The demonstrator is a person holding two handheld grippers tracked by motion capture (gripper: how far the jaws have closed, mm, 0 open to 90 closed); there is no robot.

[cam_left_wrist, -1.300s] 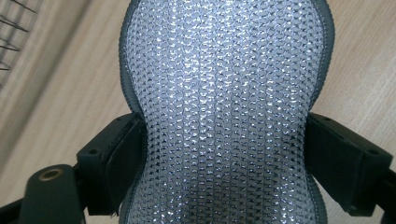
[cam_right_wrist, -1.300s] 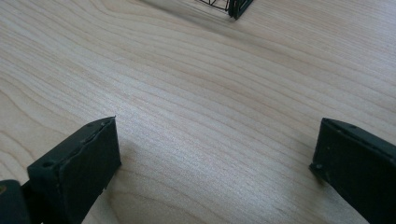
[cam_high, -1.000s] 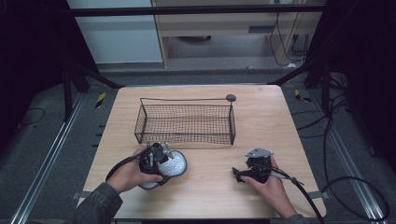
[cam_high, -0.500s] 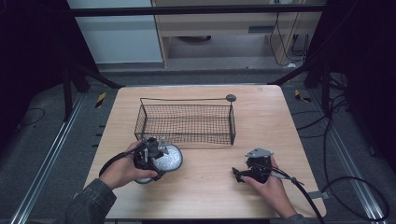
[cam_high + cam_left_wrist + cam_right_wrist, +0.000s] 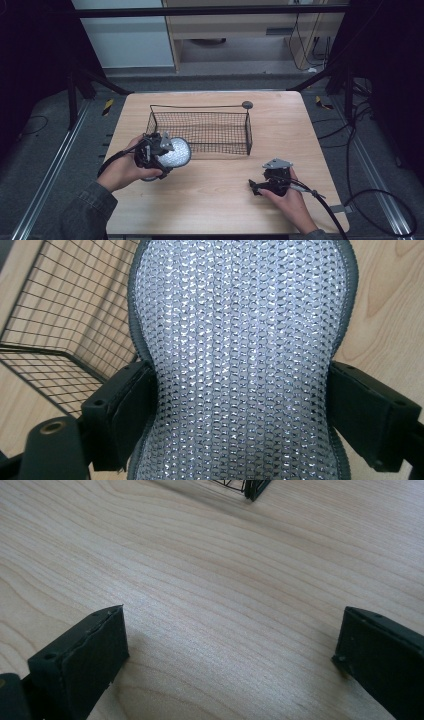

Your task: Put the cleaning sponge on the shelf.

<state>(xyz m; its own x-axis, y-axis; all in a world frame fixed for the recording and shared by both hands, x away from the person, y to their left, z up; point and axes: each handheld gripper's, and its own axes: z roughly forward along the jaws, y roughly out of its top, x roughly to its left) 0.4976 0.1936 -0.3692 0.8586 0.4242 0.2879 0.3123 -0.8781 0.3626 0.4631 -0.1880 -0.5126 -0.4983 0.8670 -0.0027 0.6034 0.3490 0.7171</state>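
A round silver mesh pad (image 5: 175, 152) with a dark rim hangs just above the table at the front left corner of the black wire basket (image 5: 200, 131). My left gripper (image 5: 159, 150) is shut on it; in the left gripper view the pad (image 5: 240, 350) is pinched between both jaws, with the basket (image 5: 55, 330) to its left. My right gripper (image 5: 257, 187) rests open on the wood near the front right, and in the right gripper view its fingers (image 5: 85, 660) stand wide apart over bare table.
The wooden table (image 5: 215, 200) has free room in front of the basket and between the two hands. A small dark knob (image 5: 247, 105) sits at the basket's far right corner. A basket corner (image 5: 252, 487) shows at the top of the right gripper view.
My left gripper has carried the silver pad up and away from the front edge, toward the basket's front left corner. The right gripper has stayed still.
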